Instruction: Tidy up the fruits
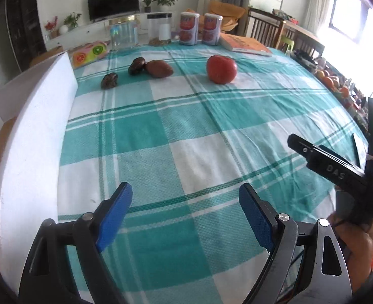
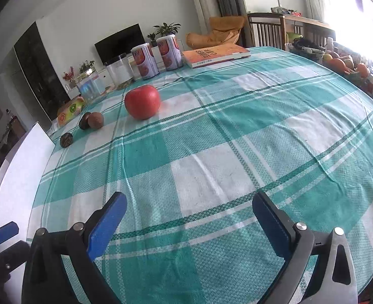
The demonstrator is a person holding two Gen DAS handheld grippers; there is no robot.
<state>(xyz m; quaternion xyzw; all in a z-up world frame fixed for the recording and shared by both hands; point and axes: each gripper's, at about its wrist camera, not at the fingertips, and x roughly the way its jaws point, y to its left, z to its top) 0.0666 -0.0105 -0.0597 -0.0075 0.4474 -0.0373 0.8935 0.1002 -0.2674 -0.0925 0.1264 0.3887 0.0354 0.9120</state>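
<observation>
Both tongs spread wide, nothing between the pads: left gripper and right gripper each hover over bare cloth, black plastic linkage arms with metal pivot pins, blue fingertips with a fine knurled grip texture. Tablecloth is woven cotton-look, teal and white check with thin dark green stripes, slightly wrinkled. Fruit sits toward the far side: red apple, smooth and round, alone near centre; left of it a matte brown oval fruit touching a dark wrinkled one; another dark wrinkled one a bit apart, further left. White foam-like board stands along the left table edge. Behind the fruit: two printed cylindrical cans, clear jar, orange-covered book lying flat.
</observation>
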